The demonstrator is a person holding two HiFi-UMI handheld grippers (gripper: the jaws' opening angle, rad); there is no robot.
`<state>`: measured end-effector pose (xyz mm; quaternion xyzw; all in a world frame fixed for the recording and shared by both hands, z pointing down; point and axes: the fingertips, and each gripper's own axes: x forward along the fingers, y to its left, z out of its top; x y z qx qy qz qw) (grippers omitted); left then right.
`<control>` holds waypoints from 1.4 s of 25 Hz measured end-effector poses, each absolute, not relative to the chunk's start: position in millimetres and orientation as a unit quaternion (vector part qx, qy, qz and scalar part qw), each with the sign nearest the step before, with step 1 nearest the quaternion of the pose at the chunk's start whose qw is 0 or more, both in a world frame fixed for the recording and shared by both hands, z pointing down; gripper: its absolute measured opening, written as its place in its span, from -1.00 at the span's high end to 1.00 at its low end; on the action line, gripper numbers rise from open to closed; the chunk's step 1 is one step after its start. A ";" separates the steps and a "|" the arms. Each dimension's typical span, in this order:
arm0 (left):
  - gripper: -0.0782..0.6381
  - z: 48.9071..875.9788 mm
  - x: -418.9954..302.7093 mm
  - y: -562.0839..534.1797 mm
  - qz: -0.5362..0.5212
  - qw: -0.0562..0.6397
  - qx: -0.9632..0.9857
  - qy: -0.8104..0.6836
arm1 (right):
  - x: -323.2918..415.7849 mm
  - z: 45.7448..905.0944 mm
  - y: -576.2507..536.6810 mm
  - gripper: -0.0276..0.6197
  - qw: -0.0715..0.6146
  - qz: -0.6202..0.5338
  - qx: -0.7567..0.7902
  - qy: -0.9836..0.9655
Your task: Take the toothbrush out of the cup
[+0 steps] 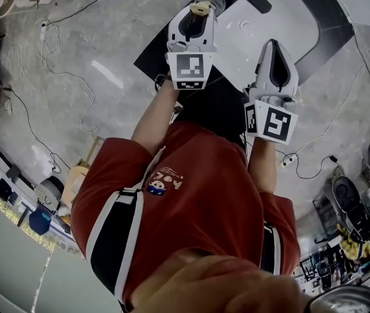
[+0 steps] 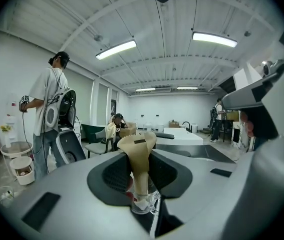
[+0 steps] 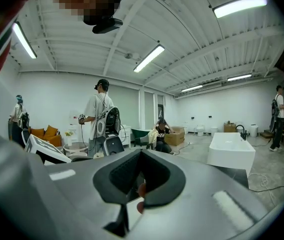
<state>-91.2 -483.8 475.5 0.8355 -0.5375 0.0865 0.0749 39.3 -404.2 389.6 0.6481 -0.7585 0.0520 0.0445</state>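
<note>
In the left gripper view a beige toothbrush [image 2: 139, 156] stands upright out of a small clear cup [image 2: 145, 203], its broad top [image 2: 137, 142] above the jaws. My left gripper [image 2: 140, 170] has its dark pads against both sides of the toothbrush. From the head view that gripper [image 1: 201, 1] reaches forward over a white and black tabletop [image 1: 273, 15], with a beige tip [image 1: 201, 8] showing at its end; the cup is hidden there. My right gripper [image 1: 273, 47] is held beside it, to the right. Its jaws [image 3: 140, 176] are shut with nothing between them.
A person with a backpack [image 2: 49, 111] stands at left, and another sits further back [image 2: 115, 126]. A white tub-like counter [image 3: 230, 150] stands at right. Cables [image 1: 54, 64] run across the floor. Shelves and clutter [image 1: 348, 220] line the room's edge.
</note>
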 end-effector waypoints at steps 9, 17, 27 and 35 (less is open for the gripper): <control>0.58 468.3 -91.3 -485.9 0.072 0.068 0.834 -0.543 | 43.8 386.5 -405.7 0.88 0.037 0.047 0.650 -0.758; 0.58 433.0 -96.7 -472.4 0.053 0.035 0.832 -0.551 | 45.8 367.9 -392.8 0.88 0.015 0.027 0.647 -0.762; 0.58 373.6 -91.4 -424.9 0.025 -0.021 0.833 -0.552 | 52.3 325.4 -355.0 0.88 -0.027 -0.018 0.637 -0.770; 0.58 337.5 -63.9 -377.7 0.009 -0.054 0.846 -0.531 | 73.3 294.5 -318.4 0.88 -0.057 -0.048 0.644 -0.762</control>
